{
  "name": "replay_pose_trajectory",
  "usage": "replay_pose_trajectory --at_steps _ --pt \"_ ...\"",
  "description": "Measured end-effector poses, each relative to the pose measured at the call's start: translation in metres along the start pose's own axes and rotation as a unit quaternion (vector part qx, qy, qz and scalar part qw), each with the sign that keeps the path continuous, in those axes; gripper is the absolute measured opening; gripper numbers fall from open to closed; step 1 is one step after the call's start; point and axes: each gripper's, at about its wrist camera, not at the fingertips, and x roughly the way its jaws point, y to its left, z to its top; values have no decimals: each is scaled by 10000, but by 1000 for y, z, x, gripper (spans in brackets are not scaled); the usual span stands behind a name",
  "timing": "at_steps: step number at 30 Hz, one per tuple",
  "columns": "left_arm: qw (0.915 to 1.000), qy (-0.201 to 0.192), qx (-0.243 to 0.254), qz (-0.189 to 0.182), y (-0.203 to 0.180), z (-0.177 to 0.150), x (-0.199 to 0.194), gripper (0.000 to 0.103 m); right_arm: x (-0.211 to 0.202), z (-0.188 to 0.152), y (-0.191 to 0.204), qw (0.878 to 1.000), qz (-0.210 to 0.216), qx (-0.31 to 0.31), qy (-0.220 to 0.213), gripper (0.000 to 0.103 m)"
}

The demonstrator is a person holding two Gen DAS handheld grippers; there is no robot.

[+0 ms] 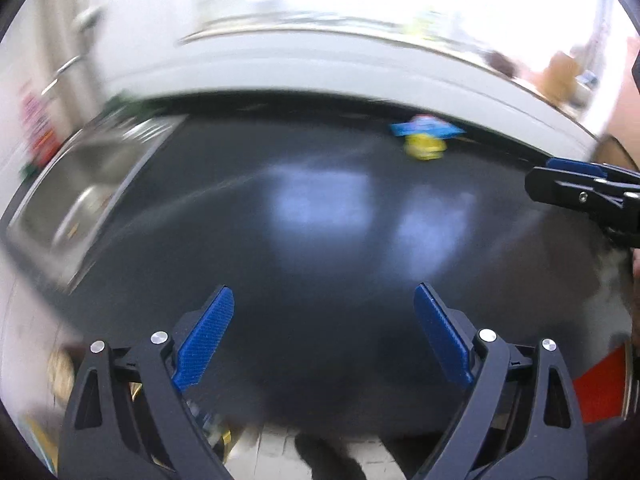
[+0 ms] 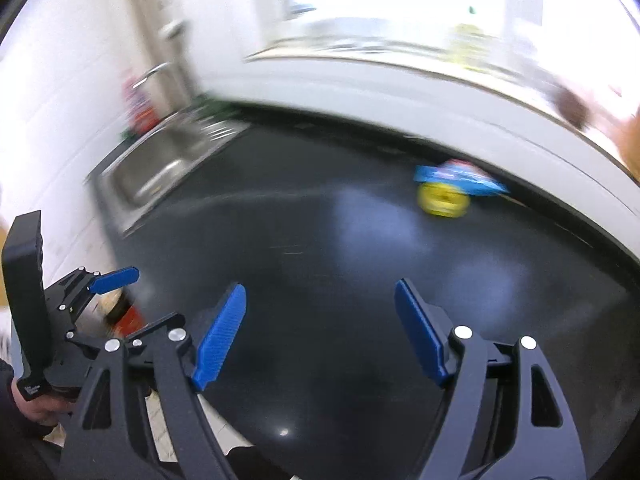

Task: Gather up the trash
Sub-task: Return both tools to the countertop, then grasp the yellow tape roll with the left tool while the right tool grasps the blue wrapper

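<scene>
Blurred at the back of the black countertop (image 1: 320,216), against the white wall, lie a blue wrapper (image 1: 426,128) and a yellow piece of trash (image 1: 425,148). The right wrist view shows the same blue wrapper (image 2: 460,178) over the yellow piece (image 2: 442,202). My left gripper (image 1: 322,292) is open above the counter with nothing between its blue pads. My right gripper (image 2: 320,288) is open too and holds nothing. Both are well short of the trash. One finger (image 1: 572,168) of the right gripper pokes in from the right edge. A left-gripper finger (image 2: 114,280) shows at the lower left.
A steel sink (image 1: 80,184) with a faucet is set into the counter's left end, also seen as the sink (image 2: 160,172). Colourful bottles stand behind it. Something red (image 1: 596,388) sits below the counter's near edge. A hand (image 2: 36,404) grips the left tool's handle.
</scene>
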Motion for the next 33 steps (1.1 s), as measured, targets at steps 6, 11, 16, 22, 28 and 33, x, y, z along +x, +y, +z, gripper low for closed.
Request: replay_pose_trajectory --at_steps 6,11,16,22,28,33 --pt "9973 -37 654 -343 -97 44 41 89 -25 -13 -113 9964 -429 728 -115 75" --pt "9962 4 825 -282 -143 72 69 89 -17 -15 -156 9953 -437 856 64 75" --pt "9952 102 919 -314 -148 91 87 89 -4 -2 -172 9948 -347 953 66 75" --pt "9958 218 880 -161 -146 113 122 89 24 26 -182 9955 -193 915 146 75" --pt "9973 216 692 -150 -138 135 167 89 87 71 -203 9927 285 1145 244 75" --pt "9978 276 534 -275 -134 147 214 89 158 98 -221 9852 648 1529 414 75"
